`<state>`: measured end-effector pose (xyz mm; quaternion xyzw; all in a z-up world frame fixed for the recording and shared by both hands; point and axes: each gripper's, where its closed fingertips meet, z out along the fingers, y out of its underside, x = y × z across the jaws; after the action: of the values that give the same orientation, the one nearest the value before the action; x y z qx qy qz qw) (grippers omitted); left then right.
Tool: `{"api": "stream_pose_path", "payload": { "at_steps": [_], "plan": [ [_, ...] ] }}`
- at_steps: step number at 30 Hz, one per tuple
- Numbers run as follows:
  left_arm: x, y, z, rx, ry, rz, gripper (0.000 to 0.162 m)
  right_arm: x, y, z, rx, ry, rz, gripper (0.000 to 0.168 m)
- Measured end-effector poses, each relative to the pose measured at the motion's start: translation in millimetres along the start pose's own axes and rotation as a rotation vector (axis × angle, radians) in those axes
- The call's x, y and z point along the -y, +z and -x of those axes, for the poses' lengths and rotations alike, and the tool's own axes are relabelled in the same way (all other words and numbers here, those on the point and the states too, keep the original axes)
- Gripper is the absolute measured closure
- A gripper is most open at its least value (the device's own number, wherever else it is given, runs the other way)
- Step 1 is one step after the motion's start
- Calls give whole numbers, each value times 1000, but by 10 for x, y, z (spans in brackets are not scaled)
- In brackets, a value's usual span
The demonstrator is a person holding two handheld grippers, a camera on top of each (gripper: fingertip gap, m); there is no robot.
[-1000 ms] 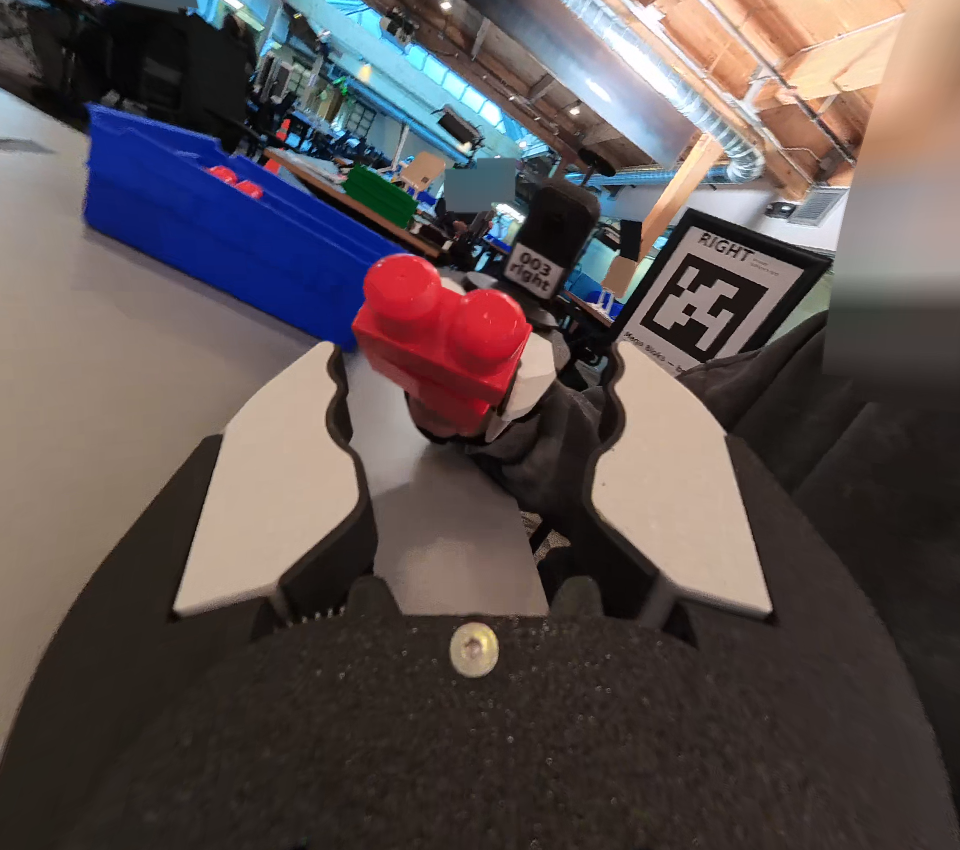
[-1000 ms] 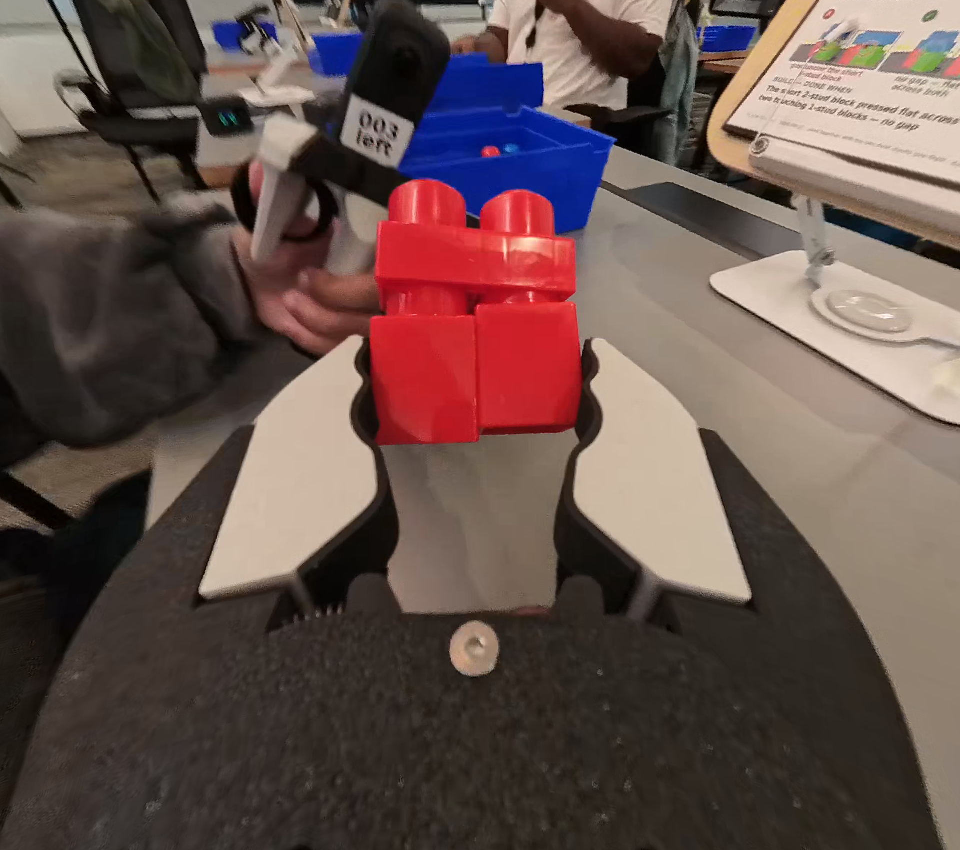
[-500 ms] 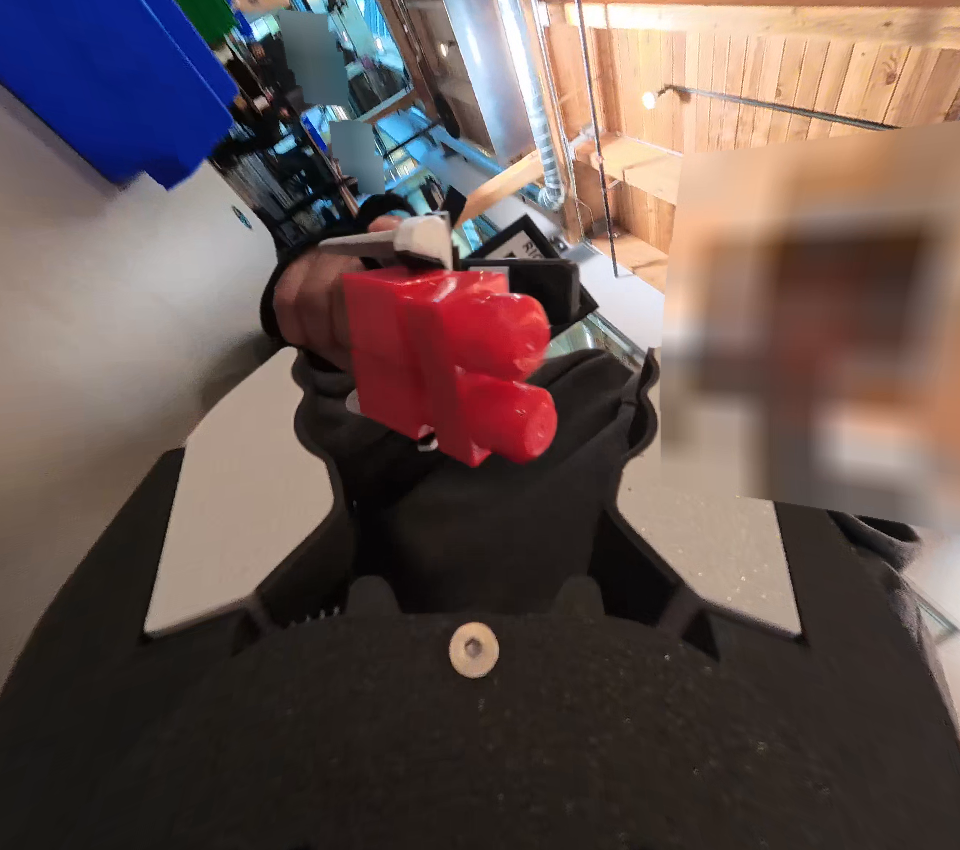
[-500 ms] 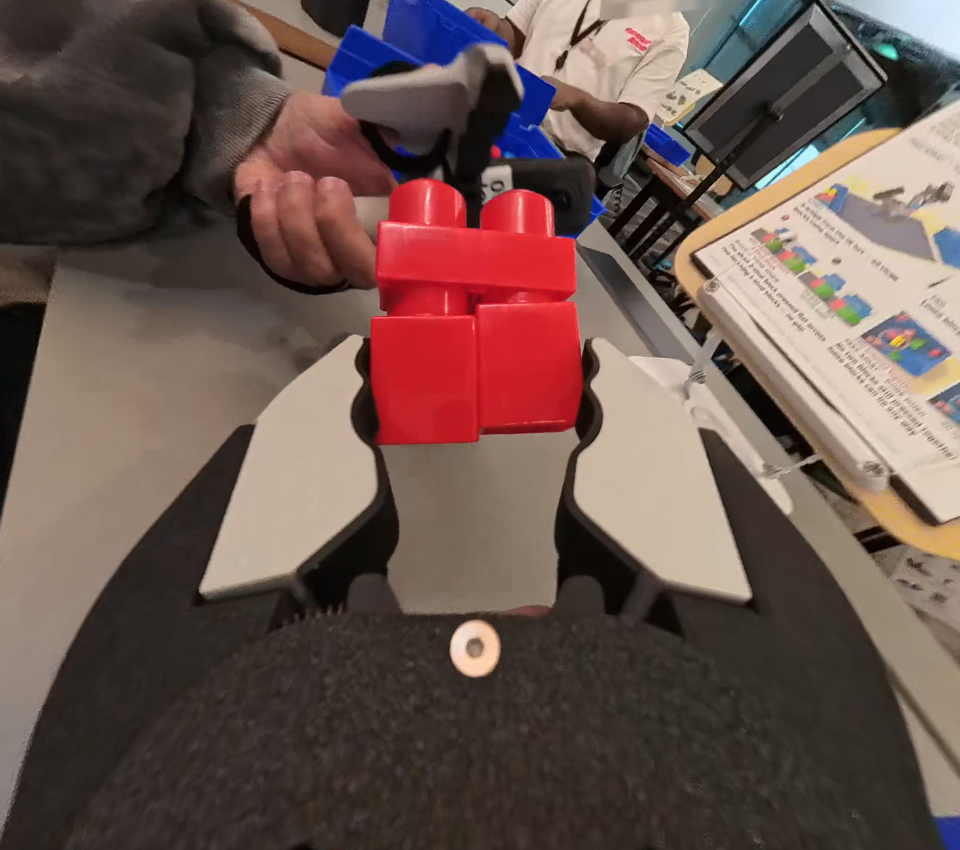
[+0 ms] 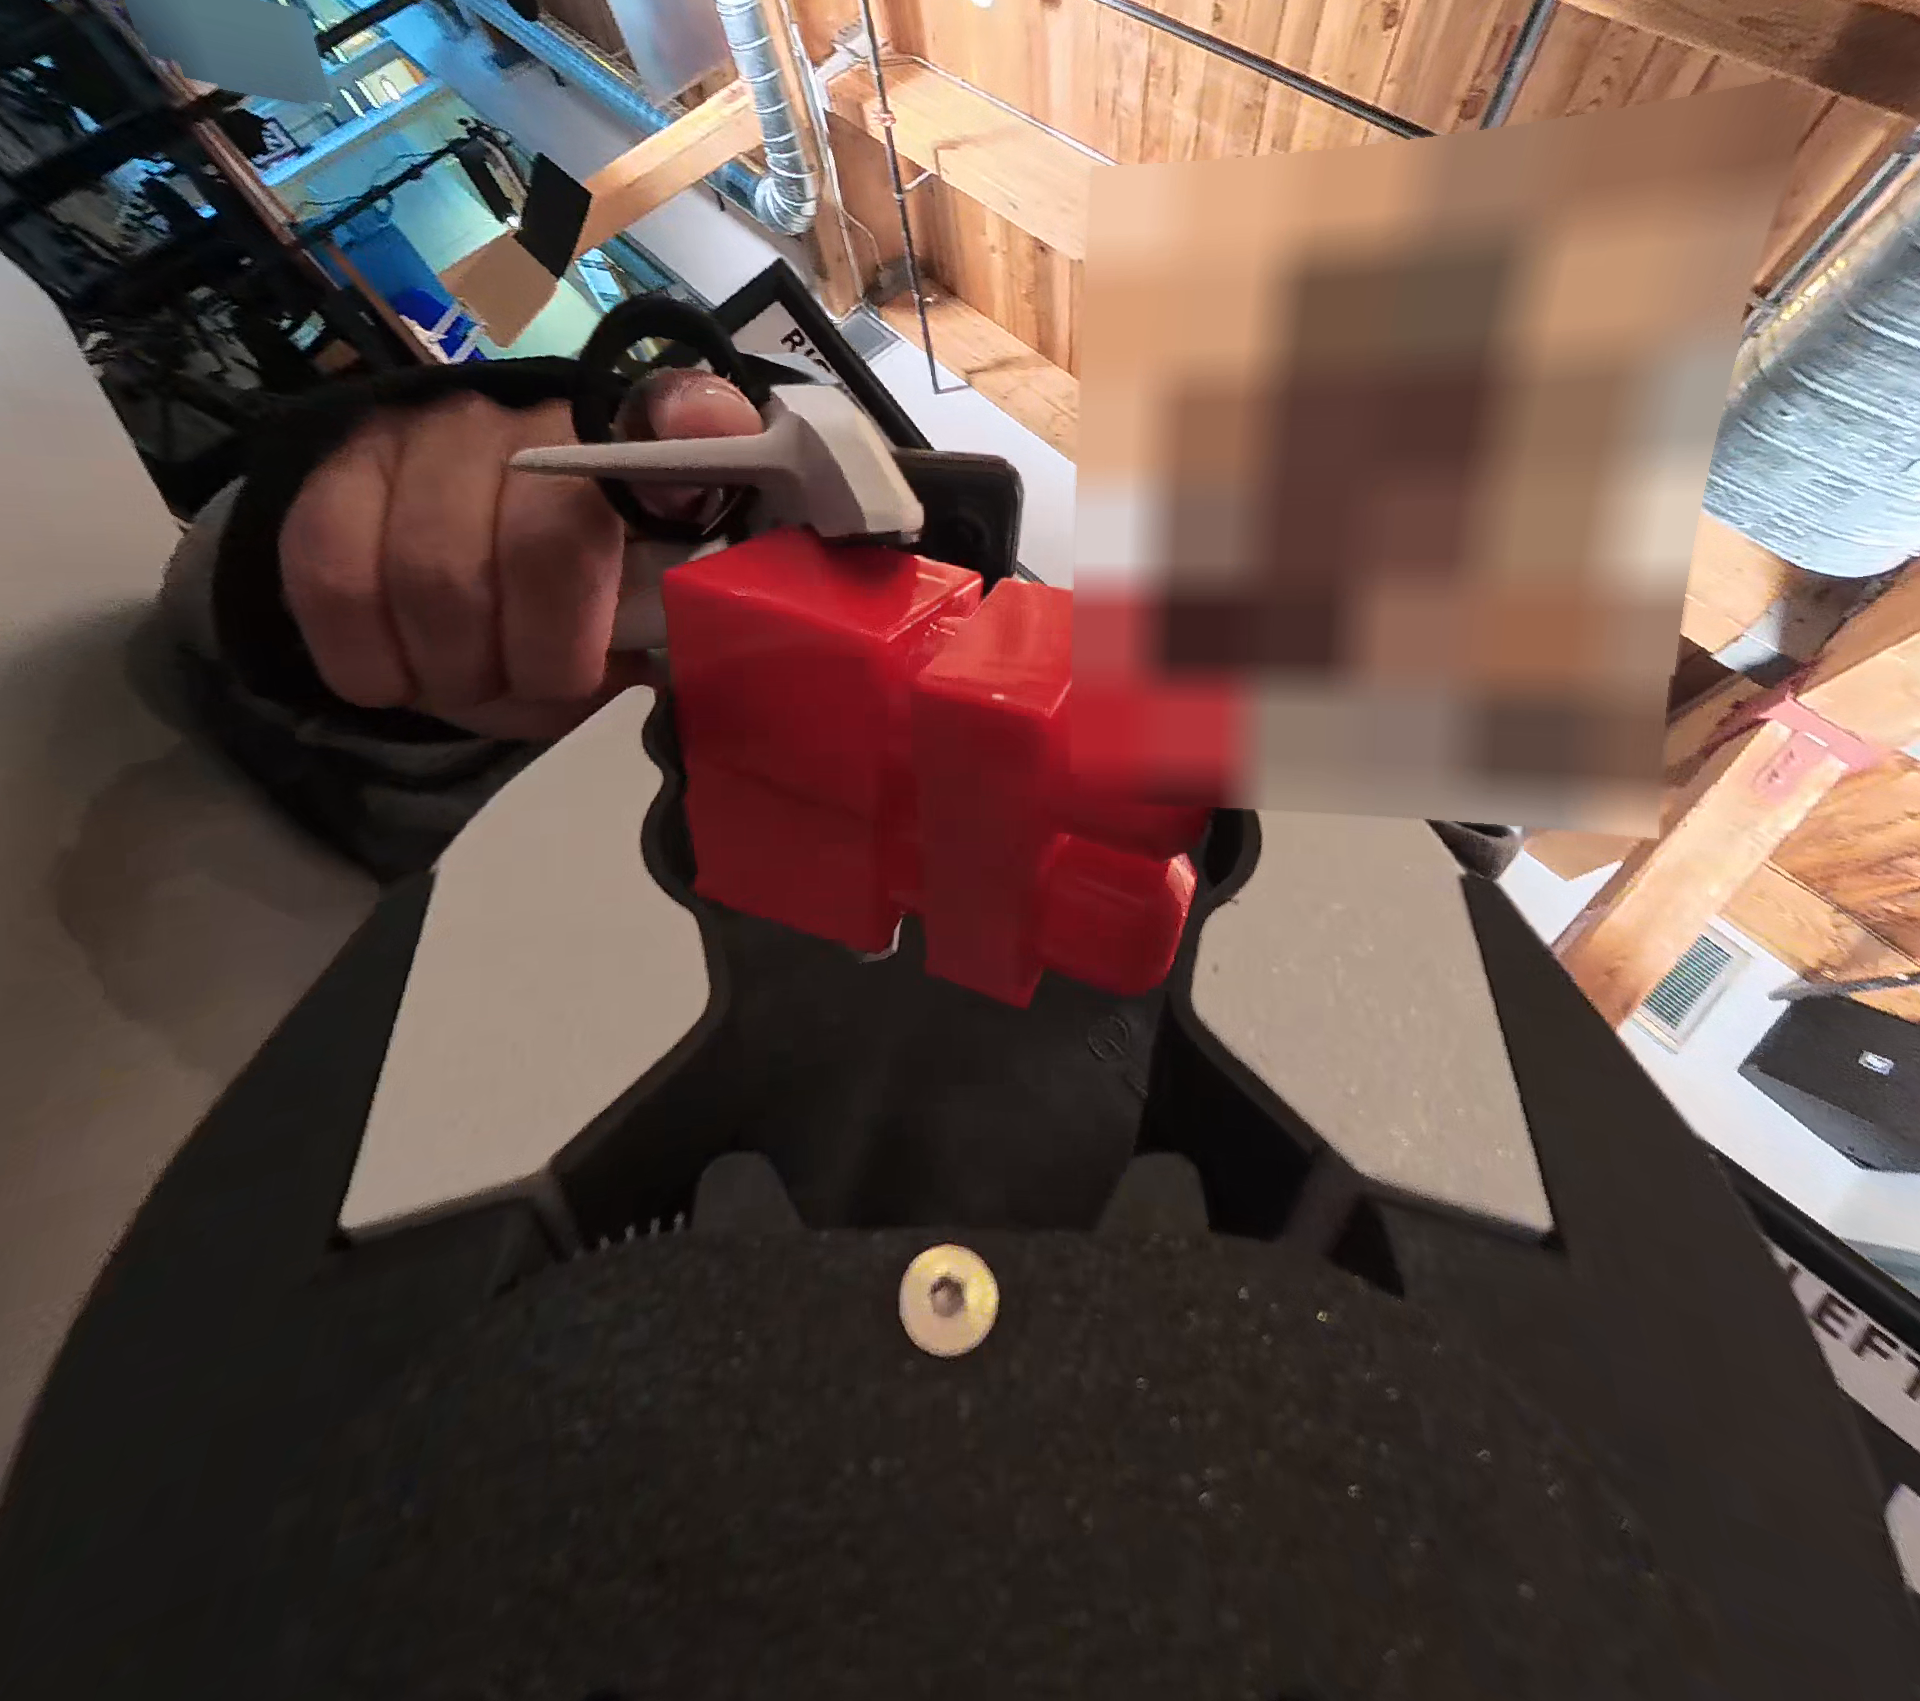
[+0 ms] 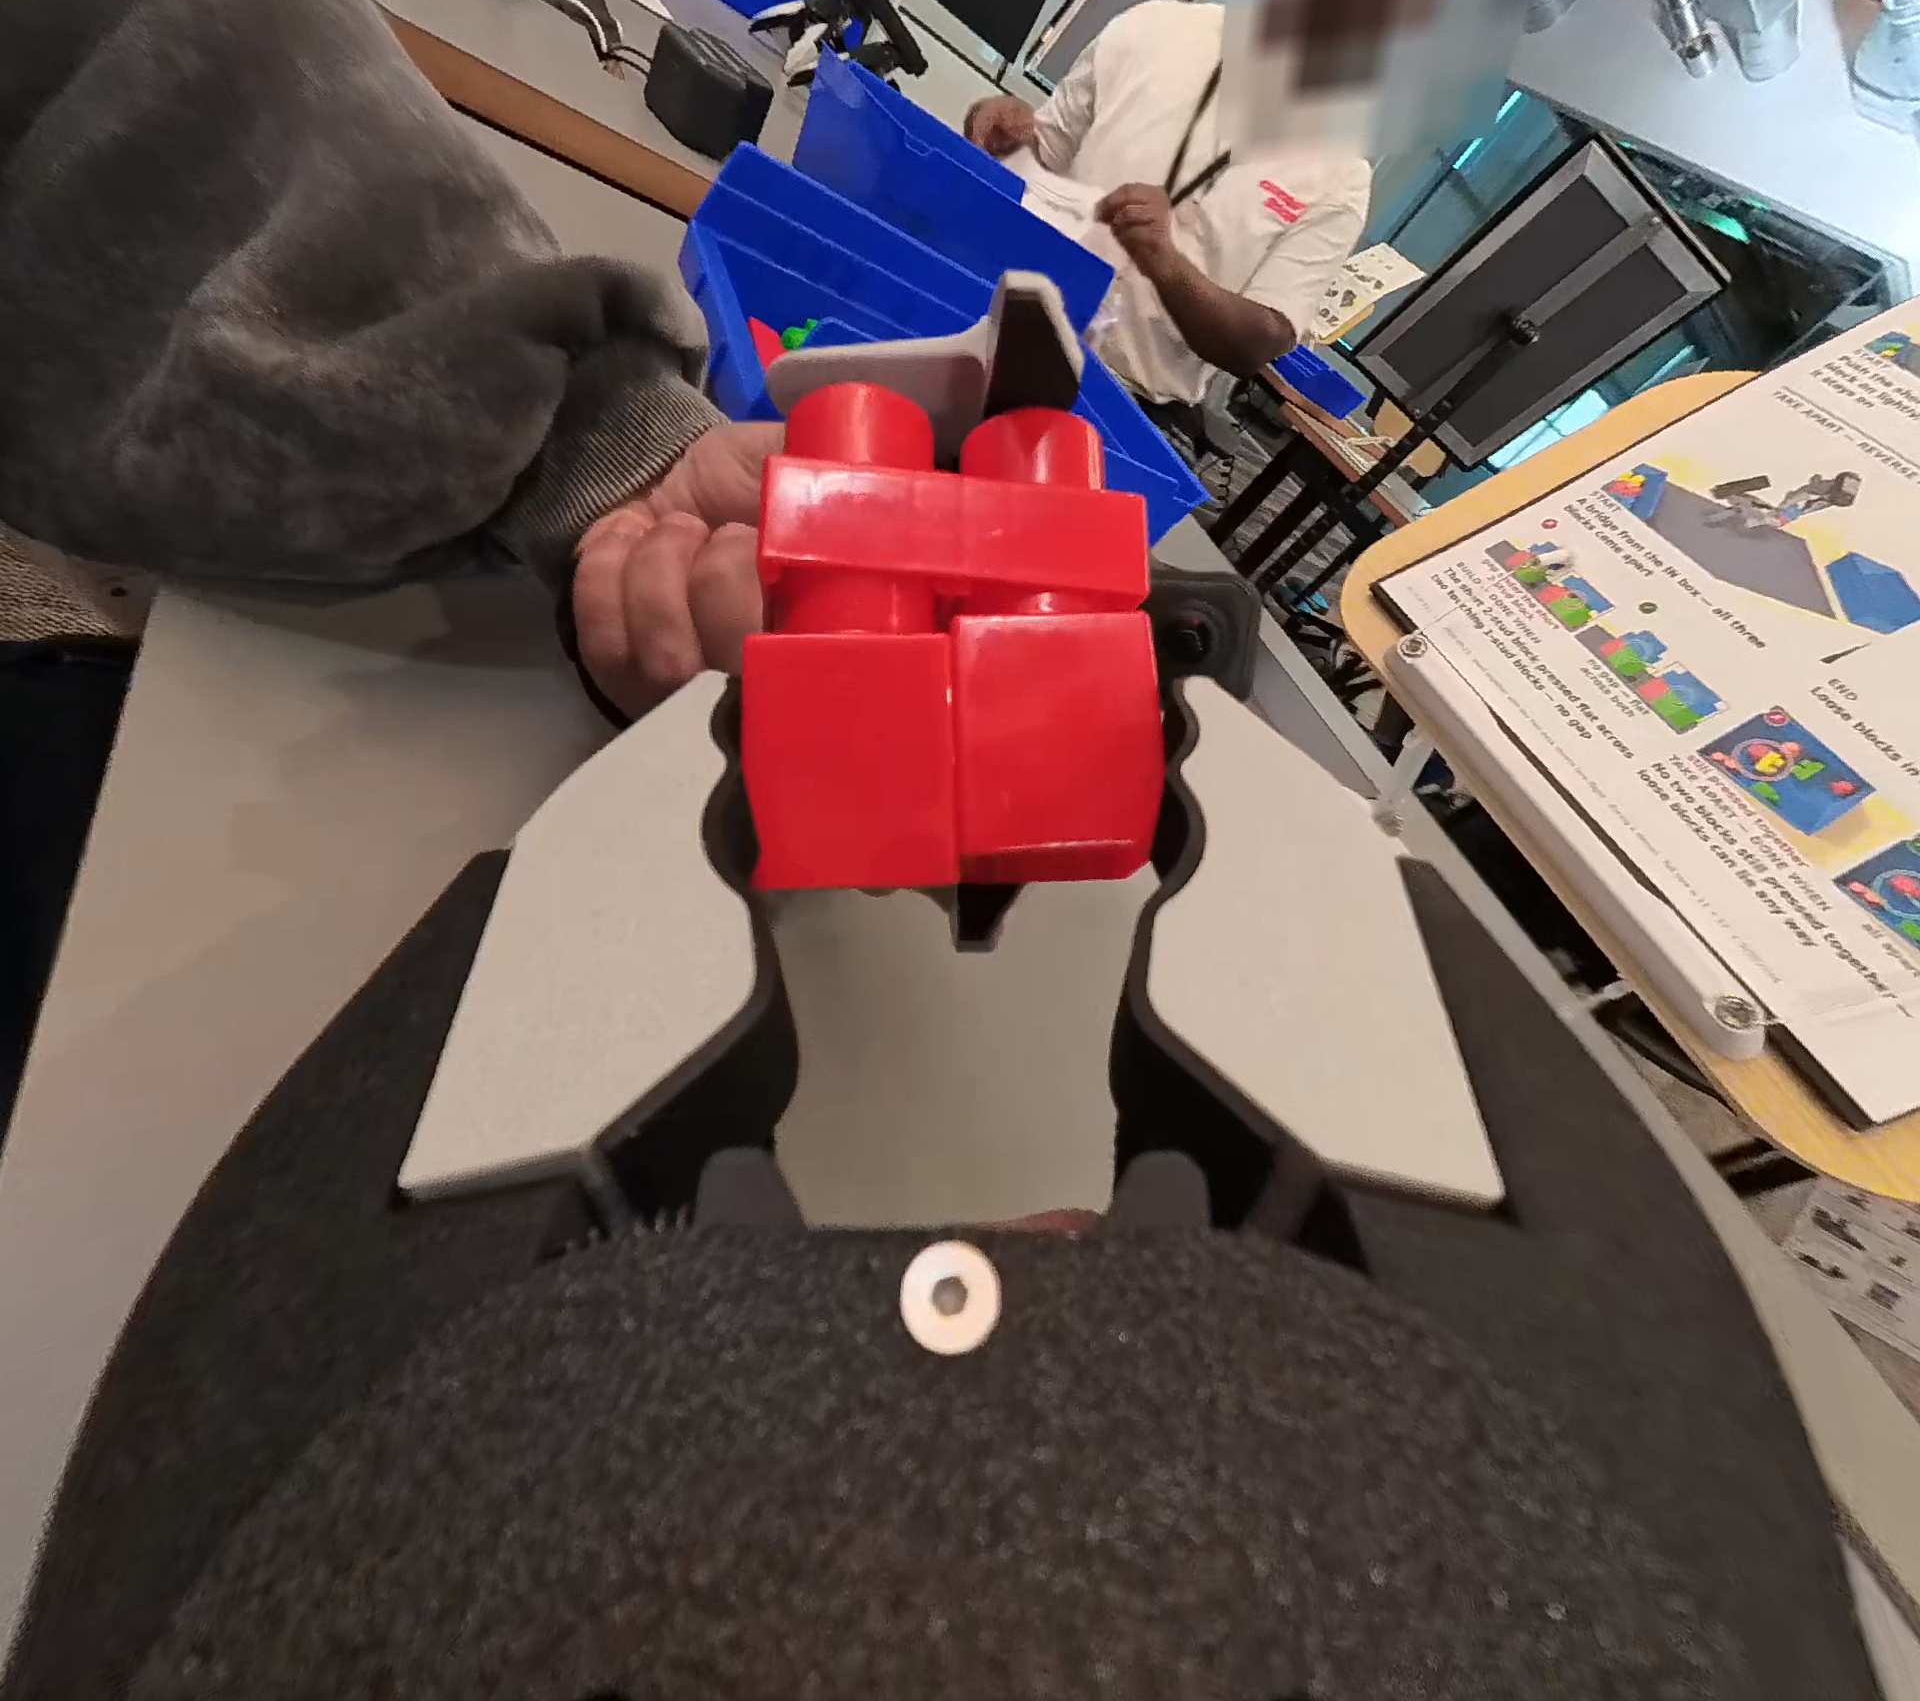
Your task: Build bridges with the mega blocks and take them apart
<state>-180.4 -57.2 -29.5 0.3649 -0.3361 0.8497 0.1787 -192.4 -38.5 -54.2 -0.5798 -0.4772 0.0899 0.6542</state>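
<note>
Red plastic fills the mouth of the right gripper (image 6: 951, 778): its jaws are closed on the two single-stud base blocks (image 6: 951, 763) of a small bridge, held side by side in the air above the grey worktop (image 6: 260, 820). The two-stud top block (image 6: 951, 534) sits across them, tilted, with the base studs showing beneath it, so it looks only partly seated. The left gripper (image 5: 940, 862) stands wide open around that top block, one finger (image 6: 914, 373) showing beyond the studs; it grips nothing yet.

Judging by this, the step in hand is pulling the bridge apart. To do it well, the left gripper should close squarely on the top block's long sides, clear of the bases, then peel upward from one end rather than tug straight, while the right gripper holds firm so the two bases do not splay.

Farther out stand a blue bin (image 6: 894, 280) and, to the right, an instruction board (image 6: 1714, 716).
</note>
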Motion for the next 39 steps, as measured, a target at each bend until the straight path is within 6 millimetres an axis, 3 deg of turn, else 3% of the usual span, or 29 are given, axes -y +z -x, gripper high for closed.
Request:
{"api": "stream_pose_path", "payload": {
  "at_steps": [20, 29, 32, 35, 39],
  "plan": [
    [-203, -58, 43, 46, 54, 175, 69, -26, 30, 159, 104, 66, -19, 93],
    [-132, -9, -109, -40, 51, 33, 62, 111, -11, 73, 16, -5, -50, 93],
    [-114, -35, -76, -31, 71, -20, 65, 91, 6, 52, -31, -46, -35, 93],
    [-145, -76, -24, -2, 52, -27, 53, 125, -19, 1, -64, -51, -52, 93],
    [-225, -40, 5, 10, 45, -20, 52, 61, 6, -13, -55, -50, -16, 93]
  ]
}}
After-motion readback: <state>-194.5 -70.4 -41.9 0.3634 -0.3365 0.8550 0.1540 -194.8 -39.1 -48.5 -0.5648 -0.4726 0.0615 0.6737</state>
